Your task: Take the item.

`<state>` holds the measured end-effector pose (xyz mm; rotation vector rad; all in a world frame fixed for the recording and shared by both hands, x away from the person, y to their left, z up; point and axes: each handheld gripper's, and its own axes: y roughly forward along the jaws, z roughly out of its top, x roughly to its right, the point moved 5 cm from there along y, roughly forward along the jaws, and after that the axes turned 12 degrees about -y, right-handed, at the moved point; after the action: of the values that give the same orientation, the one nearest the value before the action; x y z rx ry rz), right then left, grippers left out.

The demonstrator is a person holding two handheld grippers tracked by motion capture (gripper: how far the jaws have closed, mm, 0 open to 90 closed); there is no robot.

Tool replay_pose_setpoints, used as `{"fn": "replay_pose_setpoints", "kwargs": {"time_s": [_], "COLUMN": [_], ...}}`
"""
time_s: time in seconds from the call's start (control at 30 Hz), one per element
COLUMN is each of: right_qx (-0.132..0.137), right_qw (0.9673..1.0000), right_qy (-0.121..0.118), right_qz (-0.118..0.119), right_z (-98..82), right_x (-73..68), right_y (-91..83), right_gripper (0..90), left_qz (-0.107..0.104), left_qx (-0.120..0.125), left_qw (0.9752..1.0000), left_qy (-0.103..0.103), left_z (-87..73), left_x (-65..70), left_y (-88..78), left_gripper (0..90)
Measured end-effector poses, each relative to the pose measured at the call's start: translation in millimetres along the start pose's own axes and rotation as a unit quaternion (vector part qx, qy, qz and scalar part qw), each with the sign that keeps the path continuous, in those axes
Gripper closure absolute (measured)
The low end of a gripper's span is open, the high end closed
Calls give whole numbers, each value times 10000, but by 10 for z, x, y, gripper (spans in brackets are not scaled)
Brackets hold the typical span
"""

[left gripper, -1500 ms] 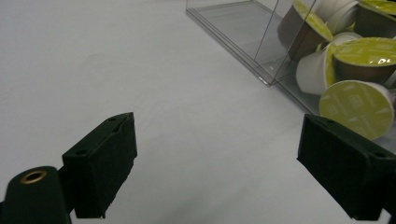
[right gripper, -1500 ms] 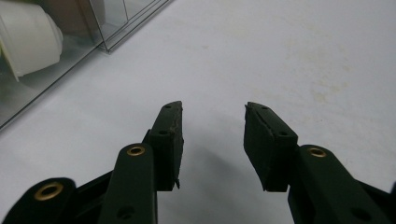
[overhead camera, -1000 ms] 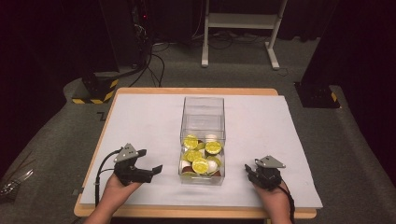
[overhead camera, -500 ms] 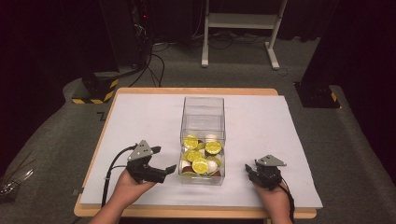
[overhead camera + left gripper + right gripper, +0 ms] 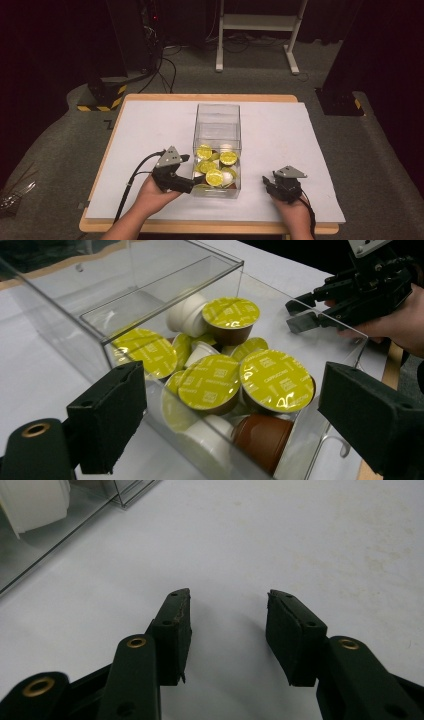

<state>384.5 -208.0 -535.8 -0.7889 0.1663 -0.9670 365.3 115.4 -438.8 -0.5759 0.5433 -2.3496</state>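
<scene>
Several yellow-lidded capsules (image 5: 276, 380) lie heaped in the near end of the clear box (image 5: 217, 116), which stands mid-table with its long axis running away from me. Most capsules face lid up or slightly tilted; one brown capsule (image 5: 262, 439) sits lower against the near wall, and a white one (image 5: 187, 314) lies on its side farther back. Capsules at the bottom of the heap are covered by those above, so I cannot count them.

My left tongs (image 5: 187, 184) hang just beside the box's near left corner, jaws wide apart after closing a touch, with the box's near end between them in the left gripper view but no pad pressing it. My right tongs (image 5: 270, 184) rest on the white table (image 5: 280, 125) cover right of the box, jaws partly apart, holding nothing.
</scene>
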Motion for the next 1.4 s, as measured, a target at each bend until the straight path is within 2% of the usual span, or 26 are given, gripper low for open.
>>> {"fn": "replay_pose_setpoints", "kwargs": {"time_s": [0.2, 0.53, 0.9, 1.0, 1.1, 1.4], "right_qx": [3, 9, 21, 21, 32, 28], "right_qw": [10000, 10000, 10000, 10000, 9999, 9999], "right_qy": [-8, -14, -30, -25, -49, -43], "right_qz": [20, 49, 72, 79, 88, 93], "right_z": [-1, -1, 0, 0, 0, 0], "right_x": [-4, -7, -8, -8, -10, -11], "right_y": [-2, -3, -2, -2, -3, -2], "right_gripper": [524, 520, 517, 516, 514, 513], "left_qz": [-83, -100, 3, 89, 185, 247], "left_qx": [-139, -217, -277, -282, -388, -625], "left_qw": [9998, 9996, 9993, 9992, 9986, 9972], "left_qy": [83, 170, 234, 274, 305, 336], "left_z": [62, 116, 118, 116, 95, 49], "left_x": [125, 206, 231, 236, 241, 252], "left_y": [174, 329, 449, 476, 518, 599], "left_gripper": [119, 121, 144, 152, 158, 166]}}
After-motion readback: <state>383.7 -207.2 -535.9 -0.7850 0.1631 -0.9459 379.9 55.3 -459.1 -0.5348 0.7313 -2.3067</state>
